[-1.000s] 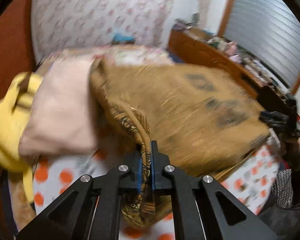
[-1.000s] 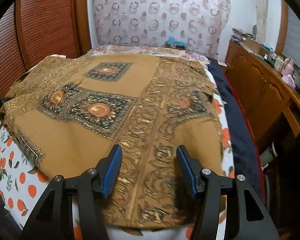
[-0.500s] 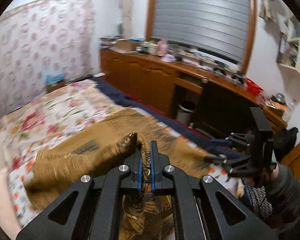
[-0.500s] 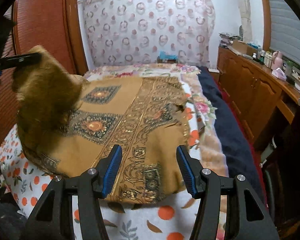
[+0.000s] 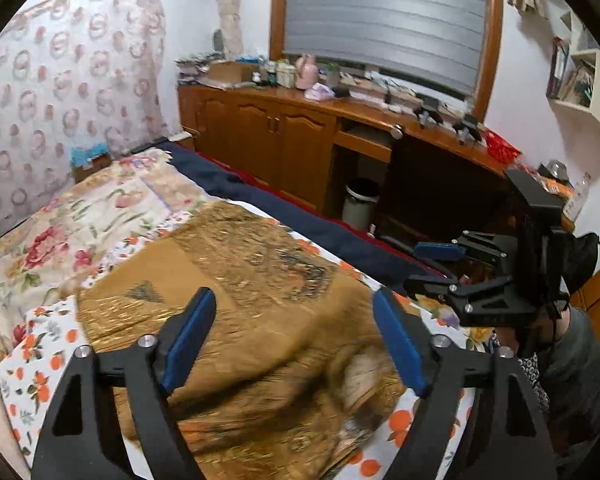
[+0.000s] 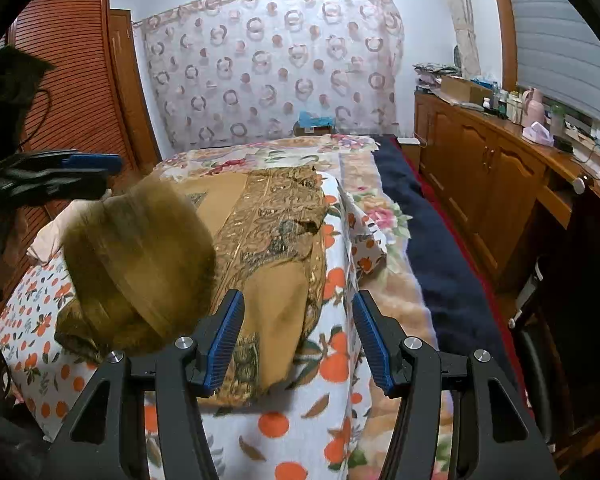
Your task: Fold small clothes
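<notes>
Left wrist view shows the left tongs [image 5: 292, 336] spread wide with nothing between them; they have just been opening, letting go of the brown patterned cloth [image 5: 260, 320] that half a second ago was pinched tight in them. That cloth now lies on the bed [image 5: 32, 364], on the orange-print sheet near the bed's near edge, with the released corner still blurred as it drops over the rest. Seen from the right wrist view, the flap [image 6: 140, 272] is a blurred brown mass toward the left side of the bed, while the flat part of the cloth [image 6: 276, 232] runs along the middle toward the far end. A second ago the cloth lay spread nearly across the bed; now it covers a narrower strip, so one fold looks made. The right tongs [image 6: 296, 336] hang half spread above the near edge, gripping nothing, as they did a second ago. Judging from this, the fold needs the flap to settle flat before a next one, and its edges may land unevenly
</notes>
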`<action>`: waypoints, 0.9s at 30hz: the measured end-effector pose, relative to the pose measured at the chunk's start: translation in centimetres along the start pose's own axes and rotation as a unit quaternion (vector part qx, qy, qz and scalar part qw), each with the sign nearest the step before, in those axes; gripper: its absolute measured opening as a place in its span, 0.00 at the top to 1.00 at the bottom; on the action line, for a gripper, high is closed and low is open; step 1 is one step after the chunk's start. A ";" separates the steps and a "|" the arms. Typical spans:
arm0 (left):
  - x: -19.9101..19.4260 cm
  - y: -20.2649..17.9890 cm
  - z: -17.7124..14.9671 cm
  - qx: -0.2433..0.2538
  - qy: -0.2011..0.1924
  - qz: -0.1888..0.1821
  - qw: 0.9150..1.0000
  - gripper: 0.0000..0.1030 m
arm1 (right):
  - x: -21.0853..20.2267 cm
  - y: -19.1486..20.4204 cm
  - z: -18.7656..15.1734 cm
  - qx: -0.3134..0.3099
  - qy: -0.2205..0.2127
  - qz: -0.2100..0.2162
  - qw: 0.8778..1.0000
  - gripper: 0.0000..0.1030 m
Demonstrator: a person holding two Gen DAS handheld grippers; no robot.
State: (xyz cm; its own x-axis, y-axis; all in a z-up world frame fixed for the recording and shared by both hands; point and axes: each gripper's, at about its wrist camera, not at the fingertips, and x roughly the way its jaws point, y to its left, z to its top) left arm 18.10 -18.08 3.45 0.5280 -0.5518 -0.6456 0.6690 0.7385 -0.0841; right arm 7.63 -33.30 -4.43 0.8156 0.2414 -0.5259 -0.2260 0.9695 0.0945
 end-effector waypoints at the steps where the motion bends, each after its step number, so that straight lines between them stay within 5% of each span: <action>1: -0.7 0.7 -0.3 -0.004 -0.004 0.009 1.000 0.21 | 0.2 0.2 0.5 -0.002 0.000 0.001 1.000 0.43; 8: -2.4 5.9 -3.4 -0.038 -0.006 0.061 0.997 0.21 | 2.7 2.9 4.0 -0.044 0.002 0.015 0.999 0.43; 15: -3.5 10.9 -7.6 -0.082 0.007 0.108 0.991 0.21 | 7.7 9.1 6.8 -0.094 0.022 0.086 0.992 0.43; 27: -5.7 15.8 -12.8 -0.130 0.013 0.153 0.979 0.21 | 14.8 19.1 7.2 -0.201 0.099 0.181 0.958 0.35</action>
State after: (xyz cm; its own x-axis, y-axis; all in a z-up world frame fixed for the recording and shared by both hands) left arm 18.94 1.68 -3.92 0.6676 -0.2807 -0.6896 0.3226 0.9438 -0.0719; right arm 19.26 -10.87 -4.31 0.5373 0.5075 -0.6736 -0.6942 0.7197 -0.0115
